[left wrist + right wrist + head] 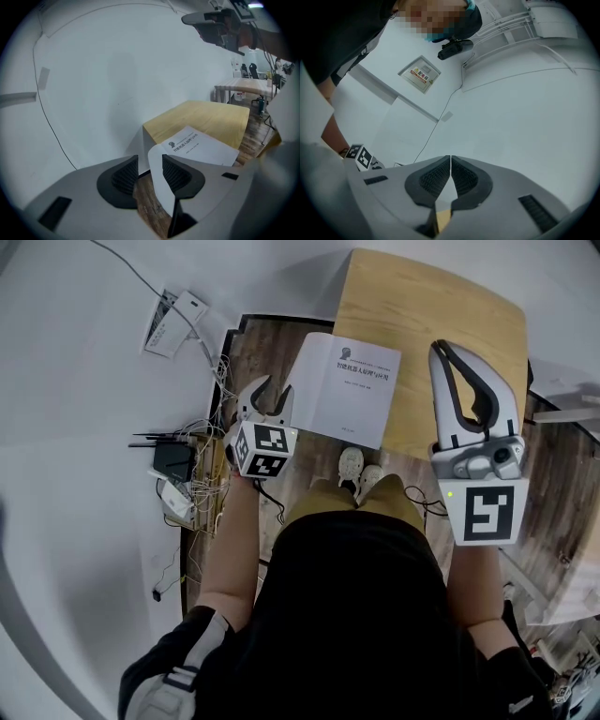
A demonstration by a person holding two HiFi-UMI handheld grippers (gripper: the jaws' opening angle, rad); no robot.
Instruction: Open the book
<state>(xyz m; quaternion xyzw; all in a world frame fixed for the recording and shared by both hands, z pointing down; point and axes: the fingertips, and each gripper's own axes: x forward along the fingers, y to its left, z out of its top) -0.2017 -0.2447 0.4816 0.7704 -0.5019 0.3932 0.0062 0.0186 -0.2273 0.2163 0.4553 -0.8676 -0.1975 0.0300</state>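
One book point(345, 390) lies shut, cover up, on the near left corner of the single wooden bench point(441, 306), overhanging its edge. There are two claws. The left claw point(272, 395) sits low, just beside the book's left edge, forearm stretched forward. Only the left gripper view shows the cover's corner curled up between its narrowly parted jaws, seemingly against the right pad. The right claw point(445, 351) is held high over the bench's near edge, pointing away. Its own view shows only wall and empty jaws pressed together.
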